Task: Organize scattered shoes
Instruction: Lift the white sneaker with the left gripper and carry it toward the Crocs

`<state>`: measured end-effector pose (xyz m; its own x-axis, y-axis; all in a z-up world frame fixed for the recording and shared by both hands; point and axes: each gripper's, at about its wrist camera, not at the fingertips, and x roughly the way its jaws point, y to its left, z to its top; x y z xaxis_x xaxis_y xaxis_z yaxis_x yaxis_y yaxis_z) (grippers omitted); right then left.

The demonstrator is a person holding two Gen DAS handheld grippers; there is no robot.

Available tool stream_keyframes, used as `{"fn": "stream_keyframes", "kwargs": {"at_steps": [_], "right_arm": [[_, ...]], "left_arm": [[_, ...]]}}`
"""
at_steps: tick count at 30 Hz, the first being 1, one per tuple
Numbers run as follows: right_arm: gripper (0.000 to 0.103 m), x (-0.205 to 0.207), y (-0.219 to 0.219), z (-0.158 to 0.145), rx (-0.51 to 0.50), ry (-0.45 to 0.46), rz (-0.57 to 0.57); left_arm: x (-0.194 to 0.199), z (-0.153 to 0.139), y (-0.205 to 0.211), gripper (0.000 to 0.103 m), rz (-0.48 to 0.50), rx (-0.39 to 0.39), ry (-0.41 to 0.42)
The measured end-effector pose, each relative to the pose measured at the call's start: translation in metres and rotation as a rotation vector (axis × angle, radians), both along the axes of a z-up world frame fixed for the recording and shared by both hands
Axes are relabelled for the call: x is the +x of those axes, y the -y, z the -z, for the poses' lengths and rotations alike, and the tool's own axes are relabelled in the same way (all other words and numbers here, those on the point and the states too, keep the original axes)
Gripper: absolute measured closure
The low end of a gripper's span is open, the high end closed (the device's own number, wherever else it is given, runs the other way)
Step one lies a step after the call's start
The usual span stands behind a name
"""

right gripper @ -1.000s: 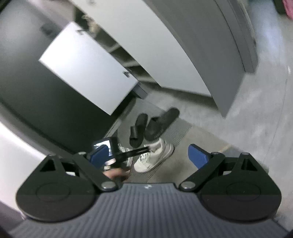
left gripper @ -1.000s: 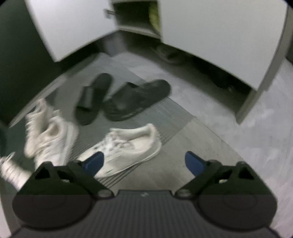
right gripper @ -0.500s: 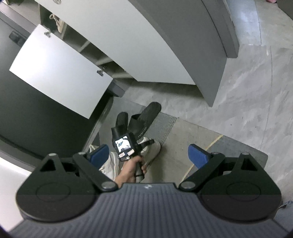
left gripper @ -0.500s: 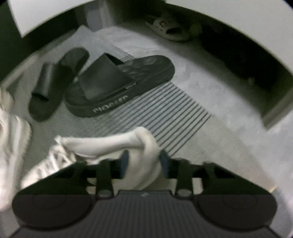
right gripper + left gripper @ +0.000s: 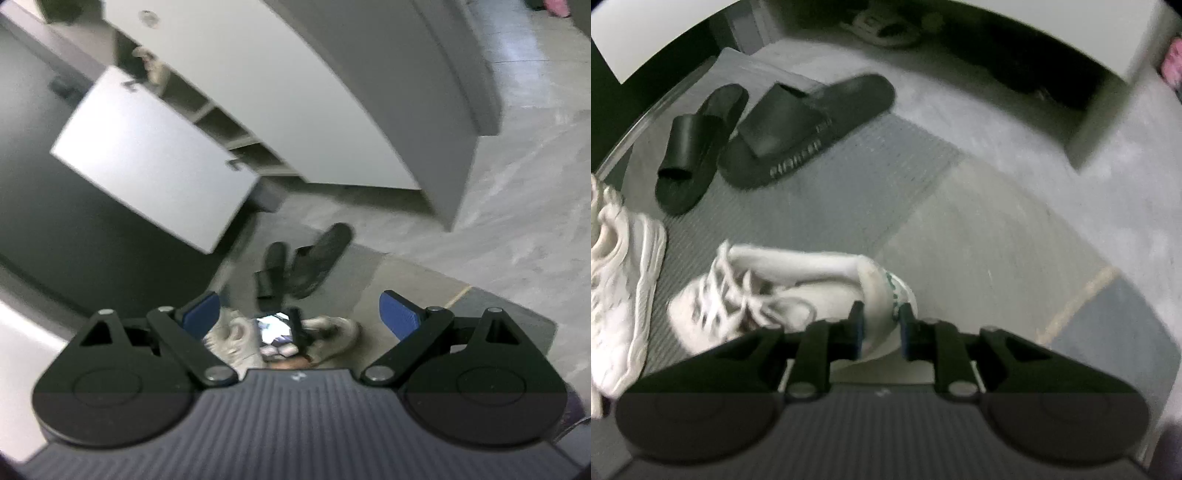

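Observation:
My left gripper (image 5: 880,326) is shut on the heel collar of a white sneaker (image 5: 783,295), which points left over the ribbed mat (image 5: 849,192). Another white sneaker (image 5: 617,288) lies at the left edge. Two black slides (image 5: 698,147) (image 5: 809,125) lie side by side on the mat beyond. My right gripper (image 5: 299,314) is open and empty, held high above the floor; below it I see the left gripper's handle with its screen (image 5: 277,328), the white sneakers (image 5: 332,332) and the black slides (image 5: 306,262).
A grey shoe cabinet (image 5: 295,92) stands behind the mat with one door (image 5: 155,158) swung open and shelves showing. A pale sandal (image 5: 882,27) lies under the cabinet. A dark mat (image 5: 1115,325) lies at the right on the marble floor.
The left gripper went from open above the white sneaker to shut on its heel, and the sneaker now looks raised at the heel. The right gripper has stayed open and high.

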<state>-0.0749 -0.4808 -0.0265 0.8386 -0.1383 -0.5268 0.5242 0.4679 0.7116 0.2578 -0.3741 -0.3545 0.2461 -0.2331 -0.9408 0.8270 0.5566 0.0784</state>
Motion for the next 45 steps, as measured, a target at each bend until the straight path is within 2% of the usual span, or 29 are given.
{"fn": "stream_keyframes", "kwargs": {"at_steps": [5,11,15,18,21,27,28,30,32,36,37,39,42,45], "right_arm": [[0.008,-0.024,-0.023,-0.010,0.005,0.062,-0.042],[0.008,-0.043,-0.042,-0.009,0.031,0.048,-0.092],[0.008,-0.047,-0.051,-0.006,0.049,0.042,-0.130],[0.008,-0.048,-0.058,-0.003,0.062,0.030,-0.161],[0.008,-0.048,-0.064,-0.002,0.080,0.029,-0.200],[0.008,-0.047,-0.064,-0.003,0.027,-0.002,-0.199],[0.008,-0.046,-0.064,-0.003,0.023,-0.008,-0.204],[0.008,-0.043,-0.066,-0.002,0.006,-0.028,-0.240],[0.008,-0.042,-0.070,-0.004,-0.020,-0.035,-0.268],[0.008,-0.043,-0.076,-0.008,-0.071,-0.047,-0.294],[0.008,-0.044,-0.079,-0.010,-0.102,-0.054,-0.298],[0.008,-0.046,-0.081,-0.014,-0.136,-0.056,-0.302],[0.008,-0.049,-0.082,-0.018,-0.169,-0.048,-0.326],[0.008,-0.052,-0.083,-0.018,-0.185,-0.053,-0.358]], "left_arm": [[-0.052,-0.014,-0.045,0.081,0.056,0.014,0.004],[-0.119,-0.028,-0.090,0.082,0.117,0.022,-0.036],[-0.161,-0.017,-0.113,0.083,0.154,0.039,-0.092],[-0.182,-0.005,-0.125,0.085,0.158,0.069,-0.105],[-0.190,0.002,-0.125,0.085,0.159,0.054,-0.074],[-0.190,-0.002,-0.116,0.082,0.121,0.030,-0.062],[-0.192,-0.003,-0.116,0.078,0.125,0.031,-0.051],[-0.198,-0.006,-0.115,0.053,0.132,0.020,-0.023],[-0.203,-0.014,-0.114,0.040,0.132,0.005,0.014],[-0.204,-0.045,-0.120,0.038,0.110,-0.048,0.006],[-0.204,-0.055,-0.122,0.035,0.099,-0.063,0.005],[-0.201,-0.078,-0.129,0.022,0.060,-0.097,-0.010],[-0.198,-0.118,-0.143,0.016,-0.008,-0.182,-0.048],[-0.197,-0.153,-0.153,0.013,-0.044,-0.207,-0.005]]}}
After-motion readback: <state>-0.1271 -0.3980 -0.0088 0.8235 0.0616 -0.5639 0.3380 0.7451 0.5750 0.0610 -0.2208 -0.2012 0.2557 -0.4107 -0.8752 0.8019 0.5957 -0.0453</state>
